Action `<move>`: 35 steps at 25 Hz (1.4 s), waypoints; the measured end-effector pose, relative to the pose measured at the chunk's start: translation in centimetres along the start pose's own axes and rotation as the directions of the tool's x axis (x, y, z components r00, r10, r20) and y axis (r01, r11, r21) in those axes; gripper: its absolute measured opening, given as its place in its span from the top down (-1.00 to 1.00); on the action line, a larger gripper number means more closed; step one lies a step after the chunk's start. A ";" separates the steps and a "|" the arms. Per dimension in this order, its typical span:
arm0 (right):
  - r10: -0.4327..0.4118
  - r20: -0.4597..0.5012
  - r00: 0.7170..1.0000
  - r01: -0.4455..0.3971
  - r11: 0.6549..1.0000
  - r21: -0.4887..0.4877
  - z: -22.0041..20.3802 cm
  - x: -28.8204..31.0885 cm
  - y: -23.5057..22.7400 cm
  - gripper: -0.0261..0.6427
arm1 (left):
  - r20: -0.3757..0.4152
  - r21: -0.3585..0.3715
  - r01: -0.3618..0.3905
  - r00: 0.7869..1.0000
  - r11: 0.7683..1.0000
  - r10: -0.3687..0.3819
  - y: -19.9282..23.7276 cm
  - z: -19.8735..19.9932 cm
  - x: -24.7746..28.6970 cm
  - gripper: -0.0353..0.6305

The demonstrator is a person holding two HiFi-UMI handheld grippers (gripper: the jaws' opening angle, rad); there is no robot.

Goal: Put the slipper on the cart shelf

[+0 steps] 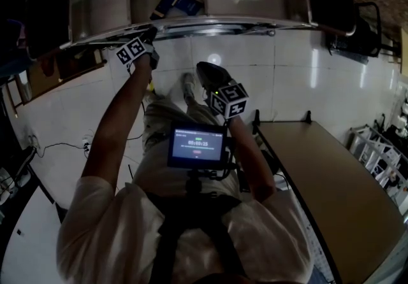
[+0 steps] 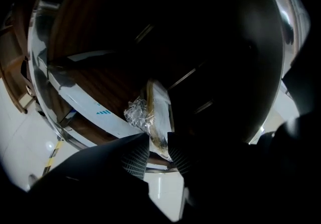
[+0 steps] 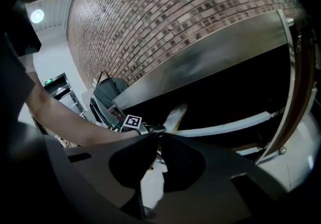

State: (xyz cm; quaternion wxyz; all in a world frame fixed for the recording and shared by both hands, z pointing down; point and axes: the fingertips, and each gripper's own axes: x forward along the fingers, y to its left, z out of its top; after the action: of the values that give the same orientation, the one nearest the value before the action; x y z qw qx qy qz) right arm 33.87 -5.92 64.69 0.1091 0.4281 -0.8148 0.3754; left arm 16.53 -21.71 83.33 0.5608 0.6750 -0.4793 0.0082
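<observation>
The pale slipper point(image 2: 159, 110) lies on the cart shelf point(image 2: 108, 80) at its front edge. Its end sits in the narrow gap of the left gripper point(image 2: 158, 141), unsqueezed. The right gripper point(image 3: 158, 136) hangs nearby, jaws together, empty.

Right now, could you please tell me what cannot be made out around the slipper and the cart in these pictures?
- Left gripper view: shadow blacks out the shelf right of the slipper.
- Head view: the cart's top tray hides the slipper and that shelf.
- Right gripper view: the shelf's interior is black; the fingers of the right gripper cover the slipper's lower end.
</observation>
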 end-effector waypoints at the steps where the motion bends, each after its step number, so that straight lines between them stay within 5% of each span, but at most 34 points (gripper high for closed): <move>1: -0.002 -0.001 1.000 0.002 1.000 -0.002 0.0 0.0 0.1 0.77 | -0.007 0.007 -0.001 1.000 1.000 0.001 0.0 0.1 0.2 0.56; 6: -0.013 0.003 1.000 0.013 1.000 0.004 -0.3 -0.2 -0.3 0.77 | -0.075 0.142 -0.028 0.996 0.989 0.039 0.5 -0.1 1.4 0.45; 12: -0.031 -0.025 0.999 0.031 0.999 0.023 -1.5 -0.6 -1.1 0.77 | -0.183 0.365 -0.070 0.972 0.928 0.146 1.8 -0.5 1.9 -0.02; 24: 0.014 -0.010 1.000 -0.014 1.000 0.005 -2.1 -1.9 0.3 0.77 | -0.214 0.218 0.036 0.977 0.975 0.011 0.8 -5.1 -2.7 -0.10; 29: 0.022 0.007 1.000 -0.022 1.000 -0.017 -1.4 -2.5 0.6 0.77 | -0.189 0.201 0.212 0.966 0.956 -0.175 -3.7 -7.4 -7.3 0.35; 33: 0.035 0.035 0.999 -0.034 0.999 -0.043 -0.4 -3.5 1.9 0.77 | -0.131 0.257 0.267 0.962 0.929 -0.240 -6.5 -8.0 -12.9 0.84; 35: 0.044 0.051 0.998 -0.041 0.997 -0.060 0.0 -4.2 3.2 0.77 | -0.106 0.282 0.297 0.955 0.912 -0.278 -7.7 -7.9 -16.2 0.89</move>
State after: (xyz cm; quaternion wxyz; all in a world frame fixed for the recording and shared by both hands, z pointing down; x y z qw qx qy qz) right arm 33.91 -2.15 60.92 0.0922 0.4168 -0.8370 0.3424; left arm 17.01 -5.98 71.63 0.4640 0.8136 -0.3499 0.0184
